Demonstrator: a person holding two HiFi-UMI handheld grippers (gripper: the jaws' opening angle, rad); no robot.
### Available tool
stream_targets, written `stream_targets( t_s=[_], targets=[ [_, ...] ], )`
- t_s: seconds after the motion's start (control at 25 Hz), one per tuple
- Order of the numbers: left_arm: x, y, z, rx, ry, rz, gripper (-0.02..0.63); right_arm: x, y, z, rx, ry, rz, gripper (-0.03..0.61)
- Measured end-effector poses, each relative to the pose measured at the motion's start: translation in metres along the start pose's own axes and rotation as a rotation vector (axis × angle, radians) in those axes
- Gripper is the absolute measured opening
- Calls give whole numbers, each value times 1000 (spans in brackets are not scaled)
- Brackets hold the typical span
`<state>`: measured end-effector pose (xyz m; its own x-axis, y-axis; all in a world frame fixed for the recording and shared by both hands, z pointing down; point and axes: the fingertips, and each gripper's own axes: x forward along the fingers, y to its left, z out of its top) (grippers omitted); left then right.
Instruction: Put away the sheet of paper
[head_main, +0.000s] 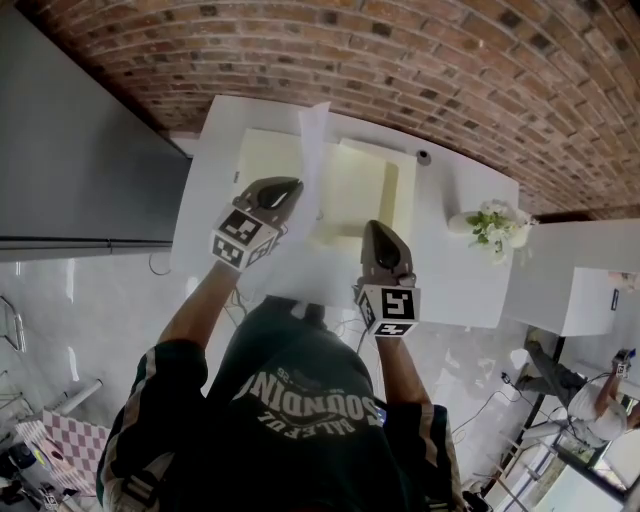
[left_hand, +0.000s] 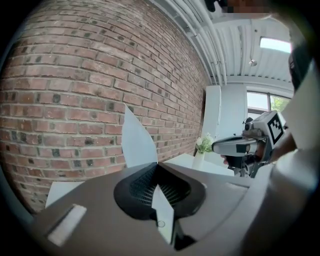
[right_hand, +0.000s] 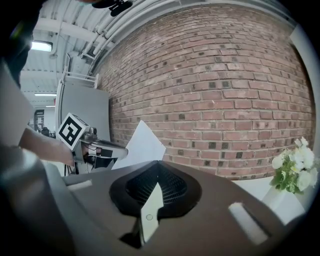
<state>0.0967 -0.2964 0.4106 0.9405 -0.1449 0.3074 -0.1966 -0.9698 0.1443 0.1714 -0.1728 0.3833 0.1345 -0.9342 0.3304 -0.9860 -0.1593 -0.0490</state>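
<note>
A white sheet of paper (head_main: 313, 140) is held up on edge over the white table (head_main: 470, 300), gripped from both sides. My left gripper (head_main: 290, 188) is shut on its left part and my right gripper (head_main: 378, 228) is shut on its lower right part. In the left gripper view the jaws (left_hand: 157, 165) are closed with the paper (left_hand: 137, 142) rising beyond them, and the right gripper (left_hand: 240, 146) shows across from it. In the right gripper view the jaws (right_hand: 159, 162) pinch the paper (right_hand: 145, 142), with the left gripper (right_hand: 100, 147) at the left.
A pale yellow open box (head_main: 355, 185) lies on the table under the sheet. A vase of white flowers (head_main: 492, 225) stands at the table's right end, a small dark object (head_main: 424, 157) near the brick wall. A grey cabinet (head_main: 70, 150) is at the left, another white table (head_main: 580, 290) at the right.
</note>
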Motion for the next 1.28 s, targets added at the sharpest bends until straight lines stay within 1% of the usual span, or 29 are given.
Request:
stream_targets(
  t_s=[0.32,0.48,0.76,0.96,1.28],
  targets=[
    [26,4,-3,-59,-1,-67,11,7,-9,-16,26,40,-61,0],
    [41,5,-12,-97,8,-98,11,10,-12,-28,49,69,-82,0],
    [62,14,-49,-194,54,-128,11,14,-20,-47,68,109,-114,0],
    [69,22,-75,-213,102,-146,11,20,-23,-60,89,132,-130,0],
    [68,36,-109,-238,163,-146,11,20,-20,-86,106,184,-134,0]
  ],
)
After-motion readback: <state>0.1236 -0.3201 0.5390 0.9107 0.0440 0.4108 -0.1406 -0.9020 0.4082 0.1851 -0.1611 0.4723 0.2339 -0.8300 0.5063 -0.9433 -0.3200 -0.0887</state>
